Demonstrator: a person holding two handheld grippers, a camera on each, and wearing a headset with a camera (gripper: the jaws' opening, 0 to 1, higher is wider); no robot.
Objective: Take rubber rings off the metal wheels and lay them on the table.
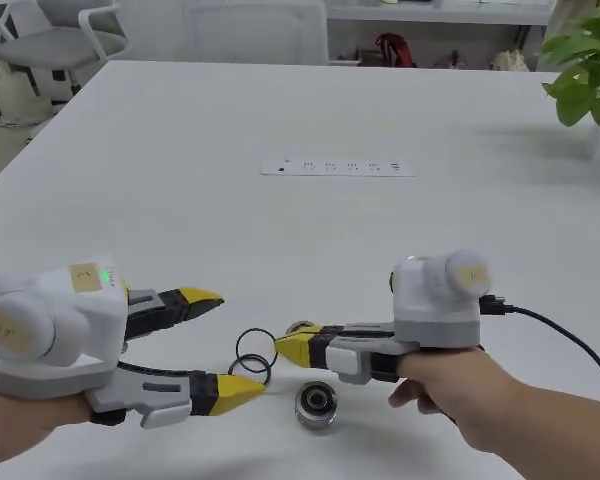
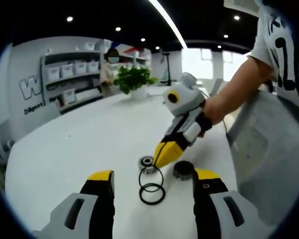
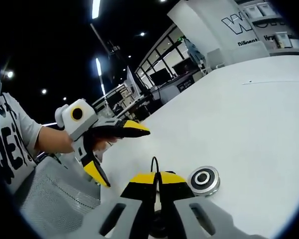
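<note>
My right gripper (image 1: 280,347) is shut on a thin black rubber ring (image 1: 255,331), which hangs from its yellow tips just above the white table (image 1: 280,230). A second rubber ring (image 2: 152,202) lies flat on the table below it. One metal wheel (image 1: 316,403) stands near the table's front edge, and another wheel (image 1: 300,328) peeks out behind the right jaws. My left gripper (image 1: 241,340) is open, its jaws spread on either side of the rings and touching nothing. The right gripper view shows my shut gripper (image 3: 157,175), the ring's loop (image 3: 154,162) and a wheel (image 3: 204,179).
A white power strip (image 1: 337,167) lies mid-table. A potted plant (image 1: 585,70) stands at the far right corner. Office chairs (image 1: 55,40) stand beyond the far left edge. A black cable (image 1: 565,335) trails from the right gripper.
</note>
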